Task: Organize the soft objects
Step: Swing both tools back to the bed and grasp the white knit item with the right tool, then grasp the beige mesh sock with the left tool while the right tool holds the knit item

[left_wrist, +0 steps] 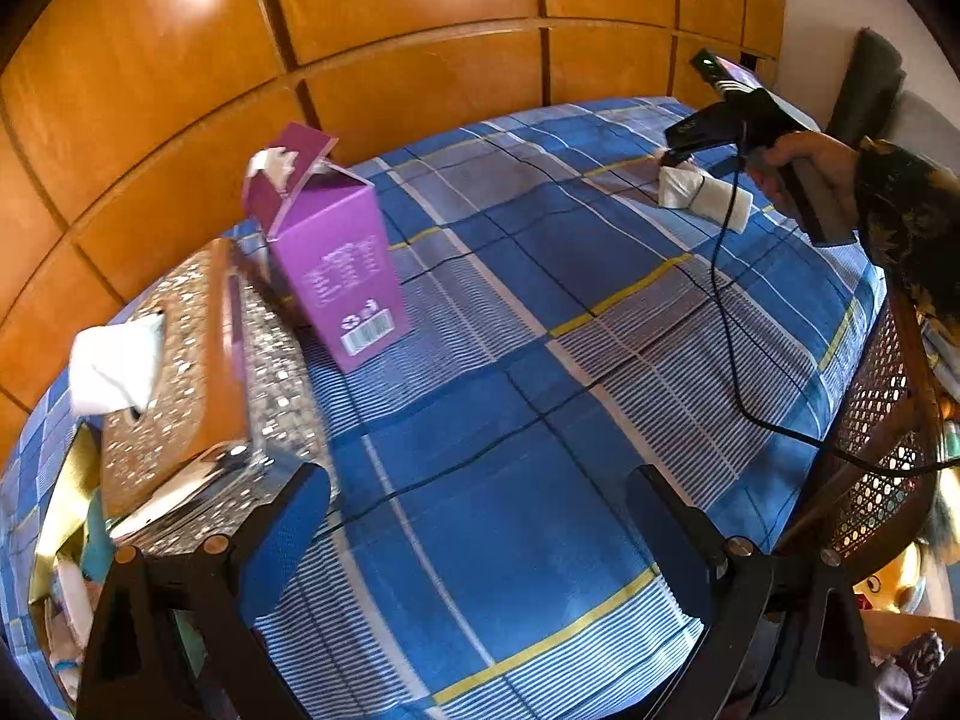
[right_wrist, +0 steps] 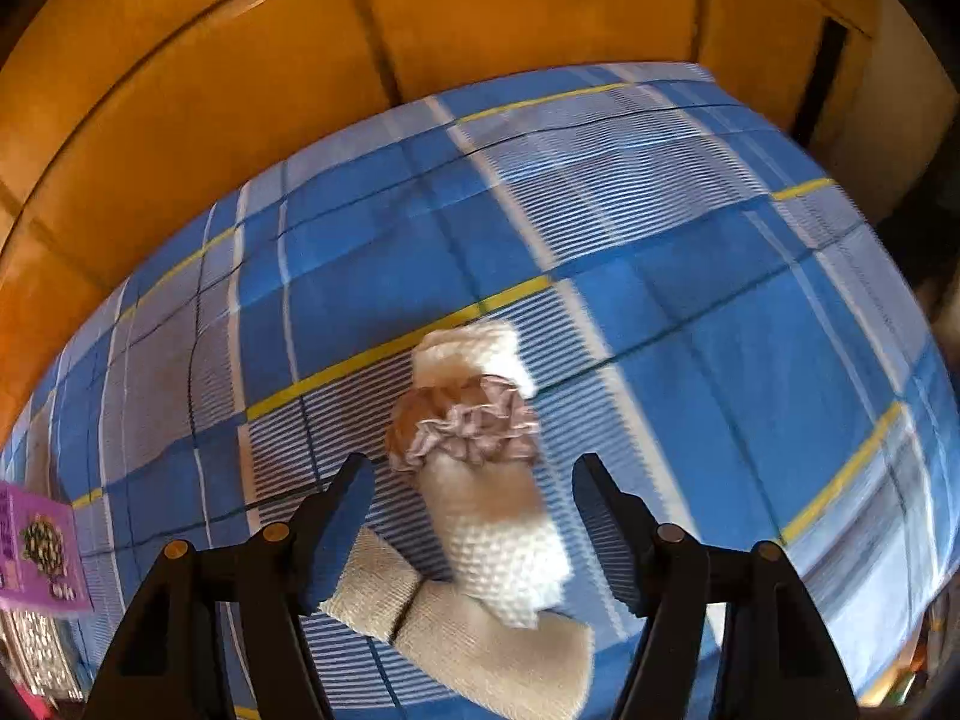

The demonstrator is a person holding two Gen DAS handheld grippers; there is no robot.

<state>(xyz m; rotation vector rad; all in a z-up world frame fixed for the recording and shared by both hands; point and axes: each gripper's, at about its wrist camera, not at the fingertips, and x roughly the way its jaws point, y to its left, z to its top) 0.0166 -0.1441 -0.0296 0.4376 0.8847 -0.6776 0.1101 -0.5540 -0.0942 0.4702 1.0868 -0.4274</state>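
The right gripper (right_wrist: 471, 531) points steeply down at the bed with its blue-padded fingers (right_wrist: 336, 540) standing apart on either side of a white waffle-knit cloth roll (right_wrist: 504, 540) bound at its middle by a dusty-pink ruffled scrunchie (right_wrist: 474, 426). The pads do not appear to press the roll, so I read the jaws as spread around it, lined up to pinch the soft bundle across its width. No earlier view is at hand to compare. A second, cream-coloured ribbed cloth roll (right_wrist: 456, 630) cinched by a dark band lies crosswise under the near end of the first, touching it; that overlap probably means the upper roll has to come away first.

In the left wrist view both rolls show as a pale bundle (left_wrist: 702, 189) far across the blue plaid bedsheet (left_wrist: 510, 432), under the right gripper (left_wrist: 675, 159) held in a person's hand (left_wrist: 804, 168). The left gripper (left_wrist: 480, 540) hovers with wide-open, empty jaws over bare sheet, likely waiting. Well apart from the rolls, near the headboard side, stand a purple cardboard carton (left_wrist: 336, 258) with its flap open and a sequinned gold tissue box (left_wrist: 180, 372) with a white tissue (left_wrist: 114, 366) poking out; the open carton looks like a plausible place for the rolls, though that is my guess.
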